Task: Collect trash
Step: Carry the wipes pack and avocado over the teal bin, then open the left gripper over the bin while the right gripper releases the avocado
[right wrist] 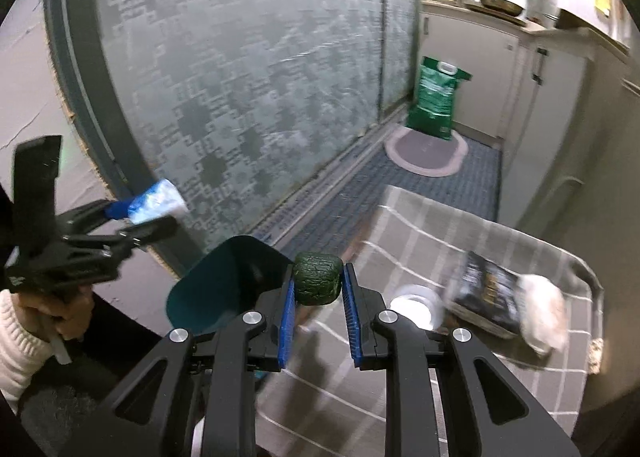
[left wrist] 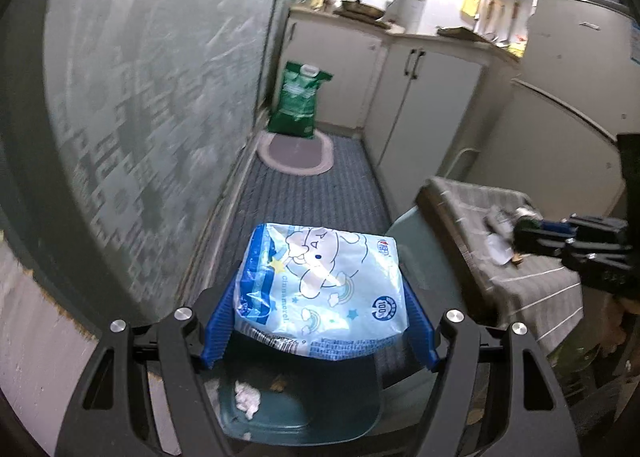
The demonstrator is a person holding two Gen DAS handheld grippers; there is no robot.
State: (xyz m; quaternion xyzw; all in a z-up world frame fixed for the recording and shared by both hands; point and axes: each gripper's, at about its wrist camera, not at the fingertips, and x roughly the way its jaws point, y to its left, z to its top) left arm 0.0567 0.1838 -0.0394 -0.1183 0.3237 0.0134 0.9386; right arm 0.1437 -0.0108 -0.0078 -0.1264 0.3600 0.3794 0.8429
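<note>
My left gripper [left wrist: 320, 289] is shut on a light blue tissue pack [left wrist: 328, 257] with a cartoon print, its blue pads pressing both sides. The pack hangs over an open teal bin [left wrist: 352, 409] with a crumpled white tissue [left wrist: 247, 399] inside. My right gripper [right wrist: 318, 268] is shut on a dark green wrinkled lump [right wrist: 318, 287], just right of the bin's raised lid [right wrist: 224, 281] and over the table's edge. In the right wrist view, the left gripper [right wrist: 144, 213] with the pack [right wrist: 160, 197] is at the left. The right gripper [left wrist: 524, 231] shows at the right of the left wrist view.
A table with a grey checked cloth [right wrist: 420, 225] holds a black packet [right wrist: 488, 293], a white crumpled bag [right wrist: 544, 309] and a white cup [right wrist: 412, 305]. A frosted glass door [right wrist: 240, 77] runs along the left. Beyond lie a green sack [left wrist: 298, 101], an oval rug [left wrist: 296, 153] and cabinets [left wrist: 432, 105].
</note>
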